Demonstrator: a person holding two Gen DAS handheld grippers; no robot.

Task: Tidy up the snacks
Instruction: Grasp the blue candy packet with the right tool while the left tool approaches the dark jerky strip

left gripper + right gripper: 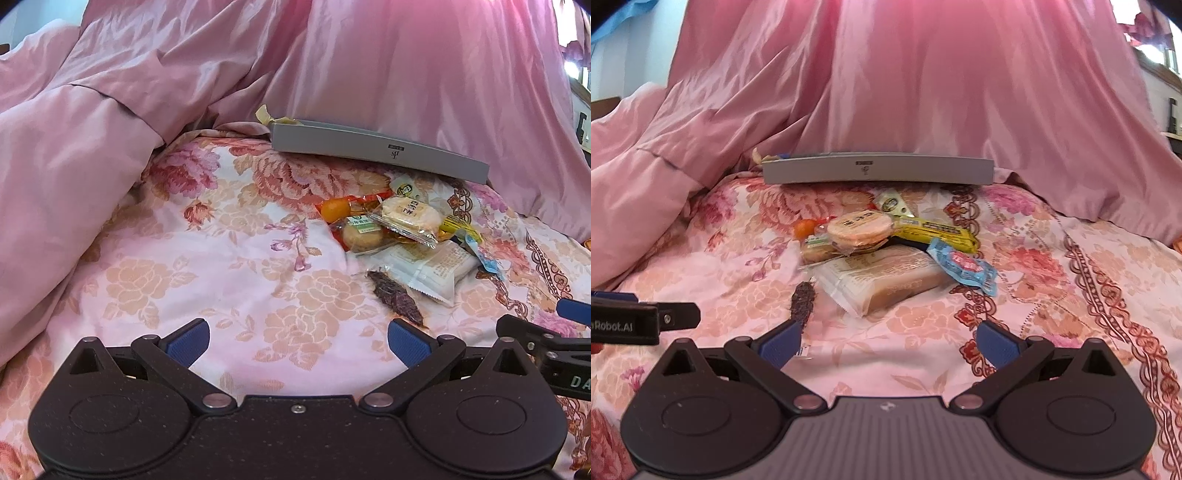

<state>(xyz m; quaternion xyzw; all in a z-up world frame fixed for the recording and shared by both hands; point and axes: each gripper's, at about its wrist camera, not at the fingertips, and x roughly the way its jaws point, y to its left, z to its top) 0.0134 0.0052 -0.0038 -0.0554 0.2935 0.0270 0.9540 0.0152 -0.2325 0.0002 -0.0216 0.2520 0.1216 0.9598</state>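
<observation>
You held the left gripper (298, 341) low over the floral bedsheet (207, 266), its blue pads spread wide with nothing between them; the right gripper (888, 343) sat beside it, equally spread and empty. Just ahead of your right gripper's left pad lay a dark dried strip (802, 300), loose on the sheet. Beyond it was the snack pile: a large clear-wrapped cake (886, 282) at the front, a round rice cracker pack (858, 229) stacked on top, a yellow bar (938, 230) and a blue sachet (964, 269) to its right. Behind the pile stood a grey box (879, 168), against the pink quilt (923, 81)
</observation>
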